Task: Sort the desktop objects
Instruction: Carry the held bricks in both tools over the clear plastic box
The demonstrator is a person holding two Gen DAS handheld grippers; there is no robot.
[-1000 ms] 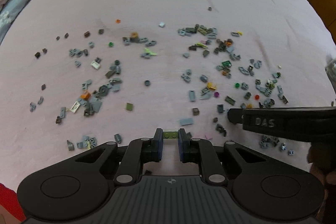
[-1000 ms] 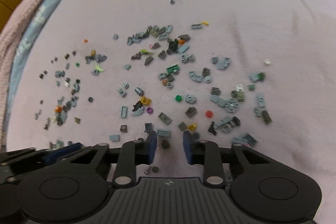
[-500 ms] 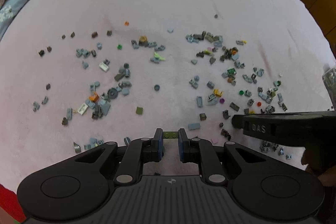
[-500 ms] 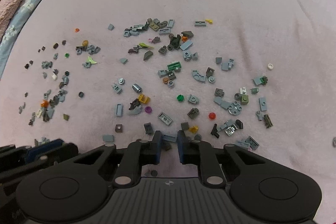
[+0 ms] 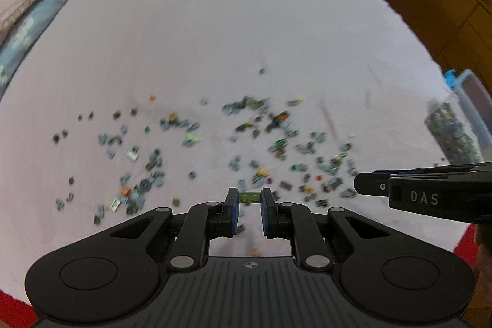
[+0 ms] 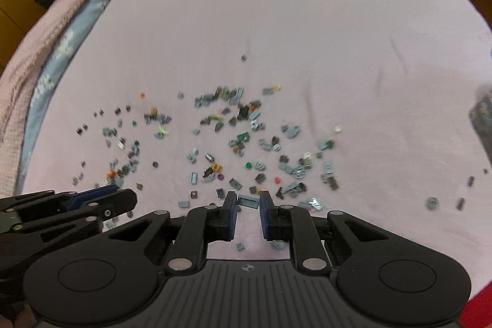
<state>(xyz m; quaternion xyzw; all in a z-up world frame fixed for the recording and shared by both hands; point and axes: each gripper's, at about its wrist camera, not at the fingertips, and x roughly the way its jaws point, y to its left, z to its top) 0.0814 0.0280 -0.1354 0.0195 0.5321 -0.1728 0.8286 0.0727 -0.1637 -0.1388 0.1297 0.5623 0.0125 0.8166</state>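
White "DAS" lettering on right gripper (image 5: 363, 189) (side of its black body)

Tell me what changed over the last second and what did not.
Both grippers rose away from the pink bedsheet, so the scattered bricks look smaller and farther. The right gripper, open a second ago, closed on a grey plate and lifted it. The left gripper kept its hold on the green plate throughout. The loose bricks lie as before.
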